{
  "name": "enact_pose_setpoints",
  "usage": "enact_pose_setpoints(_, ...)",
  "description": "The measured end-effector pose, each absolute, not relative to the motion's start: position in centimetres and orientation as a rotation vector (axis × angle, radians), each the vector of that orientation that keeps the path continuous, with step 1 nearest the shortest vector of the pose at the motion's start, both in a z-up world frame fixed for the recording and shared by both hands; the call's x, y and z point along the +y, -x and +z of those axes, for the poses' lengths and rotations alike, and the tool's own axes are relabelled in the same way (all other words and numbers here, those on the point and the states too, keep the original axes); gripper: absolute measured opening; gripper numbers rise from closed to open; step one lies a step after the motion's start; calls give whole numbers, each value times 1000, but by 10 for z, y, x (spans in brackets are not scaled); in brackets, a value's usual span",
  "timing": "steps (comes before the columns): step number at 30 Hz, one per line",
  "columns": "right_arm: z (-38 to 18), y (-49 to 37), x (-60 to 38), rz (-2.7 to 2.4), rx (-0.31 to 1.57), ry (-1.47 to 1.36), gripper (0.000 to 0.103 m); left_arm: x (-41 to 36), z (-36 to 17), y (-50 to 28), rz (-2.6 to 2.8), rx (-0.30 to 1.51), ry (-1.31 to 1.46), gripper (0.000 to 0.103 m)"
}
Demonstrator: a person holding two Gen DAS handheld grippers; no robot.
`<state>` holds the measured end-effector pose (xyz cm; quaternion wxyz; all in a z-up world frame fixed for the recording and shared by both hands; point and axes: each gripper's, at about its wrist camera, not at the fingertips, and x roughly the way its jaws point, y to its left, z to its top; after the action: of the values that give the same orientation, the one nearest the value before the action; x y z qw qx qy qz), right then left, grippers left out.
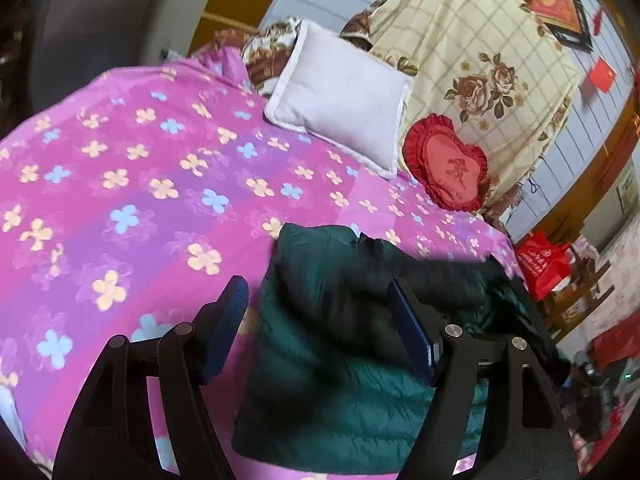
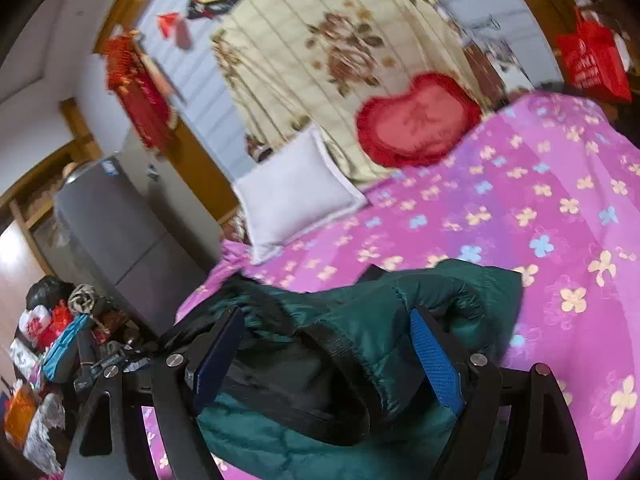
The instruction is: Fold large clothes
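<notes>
Looking at both wrist views, the dark green puffer jacket is bunched up on the pink flowered bedspread, close to the near edge of the bed, well away from the white pillow and the red heart cushion up by the headboard.

Left gripper hangs over the jacket with its jaws spread wide, nothing pinched. The left-hand pad is over bare bedspread and the right-hand pad is above the jacket, so the jacket's left edge runs right through the gap. Can't tell if the pads are actually touching fabric.

Right gripper is also wide open and empty. It's straddling a thick roll of jacket with a black band curving across it, maybe a hem or cuff, too blurry to say. The blue pad sits just beside that roll.

The bit that matters imo: from the left view, the jacket's long axis runs roughly away from the grippers, toward the pillows, and it lies straight ahead and below both of them. The right one looks nearer to actual fabric, sitting deep in the bundle, so my guess is that it closes first. The puffy stuff will probably spring back, so a shallow pinch could slip off.
</notes>
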<state>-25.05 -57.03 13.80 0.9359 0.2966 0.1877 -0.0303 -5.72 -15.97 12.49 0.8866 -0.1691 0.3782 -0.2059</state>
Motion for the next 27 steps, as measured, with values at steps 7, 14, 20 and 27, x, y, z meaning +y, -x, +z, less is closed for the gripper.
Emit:
enact_pose_setpoints(7,156,263,-550,-48,334,-548,83,-161,121,81,-425,720,344,72)
enact_pose_setpoints(14,138,213,-477,12,552,-269,83,-204,94,69,-403,805,154,72)
enact_pose_setpoints(20,111,114,-483,-96,675,-240,83,-217,70,36,-320,869,147,72)
enact_pose_setpoints(27,64,46,-531,-242,809,-292,83,-224,59,9,-335,852,135,79)
